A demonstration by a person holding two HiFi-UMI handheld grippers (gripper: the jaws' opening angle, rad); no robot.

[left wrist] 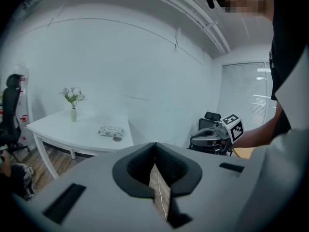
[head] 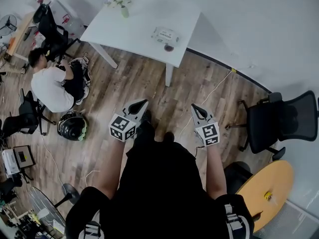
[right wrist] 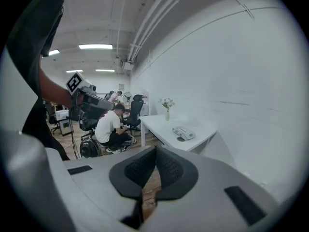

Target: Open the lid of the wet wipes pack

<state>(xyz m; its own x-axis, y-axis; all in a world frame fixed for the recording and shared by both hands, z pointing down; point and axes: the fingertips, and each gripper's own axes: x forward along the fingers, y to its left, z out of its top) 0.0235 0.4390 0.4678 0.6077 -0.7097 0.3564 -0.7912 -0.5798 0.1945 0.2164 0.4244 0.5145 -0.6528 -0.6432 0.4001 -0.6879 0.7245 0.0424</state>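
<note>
Left tongs (head: 144, 102) and right tongs (head: 194, 105) both pressed together, pointing forward, wet wipes pack (head: 165, 35) distant

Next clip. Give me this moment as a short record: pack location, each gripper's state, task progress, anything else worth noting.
Wet wipes pack: lying on the white table, toward one corner
Lid: too small to tell
Left hand-held gripper: shut, empty, over the wooden floor, apart from the table
Right hand-held gripper: shut, empty, likewise apart from the table
Also on table: vase of flowers
Task progress: not begun; neither gripper touches the pack
Bystander: person in white shirt sitting on the floor
</note>
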